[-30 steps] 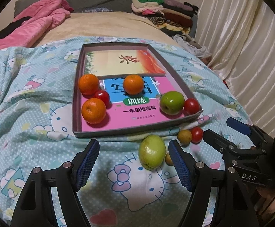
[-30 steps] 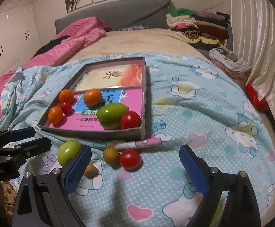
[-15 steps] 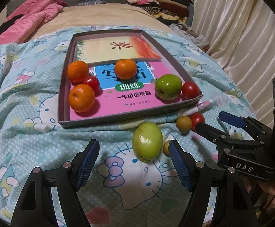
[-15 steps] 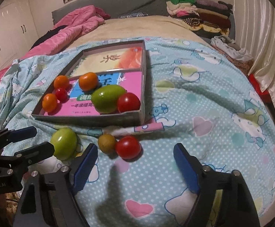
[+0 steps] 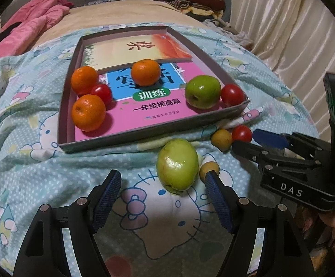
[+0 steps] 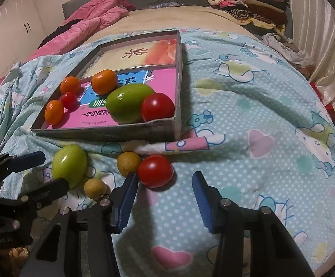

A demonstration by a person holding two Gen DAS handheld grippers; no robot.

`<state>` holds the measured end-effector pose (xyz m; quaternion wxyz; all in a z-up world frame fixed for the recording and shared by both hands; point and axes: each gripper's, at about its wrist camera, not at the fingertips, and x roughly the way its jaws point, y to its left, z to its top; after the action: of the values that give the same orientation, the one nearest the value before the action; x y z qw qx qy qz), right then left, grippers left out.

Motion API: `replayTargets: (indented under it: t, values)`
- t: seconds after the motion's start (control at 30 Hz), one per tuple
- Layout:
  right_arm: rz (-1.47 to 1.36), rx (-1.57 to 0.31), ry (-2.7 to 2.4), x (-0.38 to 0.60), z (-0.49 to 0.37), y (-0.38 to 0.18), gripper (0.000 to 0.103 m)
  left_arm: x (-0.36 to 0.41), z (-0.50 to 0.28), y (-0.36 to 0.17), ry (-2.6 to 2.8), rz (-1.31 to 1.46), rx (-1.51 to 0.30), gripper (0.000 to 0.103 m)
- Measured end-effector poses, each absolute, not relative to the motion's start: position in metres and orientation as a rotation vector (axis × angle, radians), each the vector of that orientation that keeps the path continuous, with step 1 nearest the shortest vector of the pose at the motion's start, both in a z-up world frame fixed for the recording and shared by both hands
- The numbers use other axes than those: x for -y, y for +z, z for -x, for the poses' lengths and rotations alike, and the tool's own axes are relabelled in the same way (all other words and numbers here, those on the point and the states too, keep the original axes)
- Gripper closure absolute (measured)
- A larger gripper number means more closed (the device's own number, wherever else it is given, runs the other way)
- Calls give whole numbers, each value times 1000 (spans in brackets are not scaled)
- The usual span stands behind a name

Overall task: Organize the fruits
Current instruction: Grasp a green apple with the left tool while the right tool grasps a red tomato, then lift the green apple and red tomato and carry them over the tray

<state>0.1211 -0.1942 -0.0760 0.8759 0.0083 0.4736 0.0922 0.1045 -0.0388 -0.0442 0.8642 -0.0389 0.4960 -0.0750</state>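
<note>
Both tongs have dropped toward the loose fruit on the bed since a second ago. Right tongs [image 6: 165, 184] are closing, the loose tomato [image 6: 155, 170] just ahead, not yet pinched. Left tongs [image 5: 162, 184] gape beside the green fruit [image 5: 177, 163], holding nothing. Centre each fruit between the pads first, squeeze gently, then lift into the tray [image 5: 130, 136].
</note>
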Motion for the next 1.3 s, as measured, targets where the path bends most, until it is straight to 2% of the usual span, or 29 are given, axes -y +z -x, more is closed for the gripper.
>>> replayTargets:
  t: [0.13,0.23,0.47,0.73,0.8,0.97,1.3]
  values:
    - [-26,-988,218,193,-126,-77,57,44,-108,-47,-162,58,-1040,31]
    - [-32,-987,243,192,-127,-77,62,44,-111,-51,-168,61,-1051,39]
    - [-108,-996,311,197,-132,-80,72,38,-119,-56,-183,126,-1071,40]
    - [-163,-986,345,202,-132,-78,72,38,-125,-59,-186,153,-1058,42]
    - [-160,-982,350,201,-132,-76,72,38,-126,-59,-190,156,-1050,45]
    - [-167,-966,358,202,-130,-73,72,41,-128,-59,-219,165,-1035,62]
    - [-182,-887,413,199,-120,-55,72,24,-118,-37,-217,221,-985,62]
